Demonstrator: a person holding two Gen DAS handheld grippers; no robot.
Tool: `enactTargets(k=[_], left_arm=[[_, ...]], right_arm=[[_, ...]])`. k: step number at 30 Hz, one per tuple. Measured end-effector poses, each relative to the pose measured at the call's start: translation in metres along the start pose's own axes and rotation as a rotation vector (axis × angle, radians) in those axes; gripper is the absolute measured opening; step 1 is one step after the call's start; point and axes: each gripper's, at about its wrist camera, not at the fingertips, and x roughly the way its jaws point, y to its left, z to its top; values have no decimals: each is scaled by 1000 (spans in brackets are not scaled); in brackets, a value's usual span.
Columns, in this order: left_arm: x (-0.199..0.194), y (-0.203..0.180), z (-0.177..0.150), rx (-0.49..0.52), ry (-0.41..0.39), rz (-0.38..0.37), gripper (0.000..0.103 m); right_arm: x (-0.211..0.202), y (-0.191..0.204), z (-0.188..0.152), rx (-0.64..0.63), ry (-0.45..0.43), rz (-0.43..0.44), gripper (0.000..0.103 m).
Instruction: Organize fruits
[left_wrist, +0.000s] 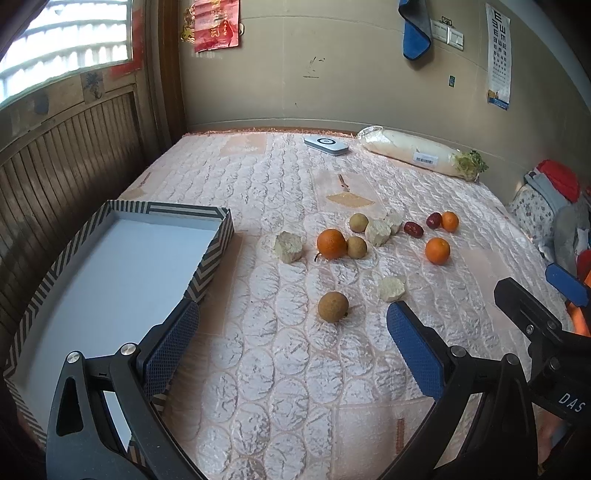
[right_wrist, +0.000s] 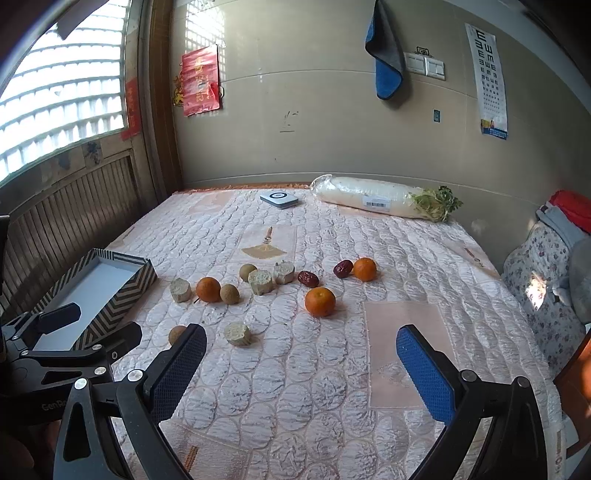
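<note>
Fruits lie scattered on a pink quilted bed: three oranges (left_wrist: 331, 243) (right_wrist: 320, 301), several brown longans (left_wrist: 333, 306), two red dates (left_wrist: 412, 229) (right_wrist: 308, 278) and several pale cut chunks (left_wrist: 287, 246) (right_wrist: 237, 333). An empty striped box (left_wrist: 207, 258) (right_wrist: 122, 295) with a white floor sits at the left. My left gripper (left_wrist: 291, 325) is open and empty, just short of the nearest longan. My right gripper (right_wrist: 301, 343) is open and empty, short of the nearest orange. The left gripper also shows in the right wrist view (right_wrist: 96, 328).
A wrapped white radish (left_wrist: 417, 151) (right_wrist: 376, 197) and a small white device (left_wrist: 326, 144) (right_wrist: 279, 199) lie by the far wall. Folded clothes and a floral pillow (right_wrist: 543, 280) sit at the right edge. A wooden slatted wall (left_wrist: 66, 162) borders the left.
</note>
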Motion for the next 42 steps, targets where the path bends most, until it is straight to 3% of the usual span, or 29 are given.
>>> enactTargets(k=[42], left_arm=[[25, -26, 3, 49, 31, 3, 102]], right_arm=[[18, -21, -6, 14, 47, -32, 103]])
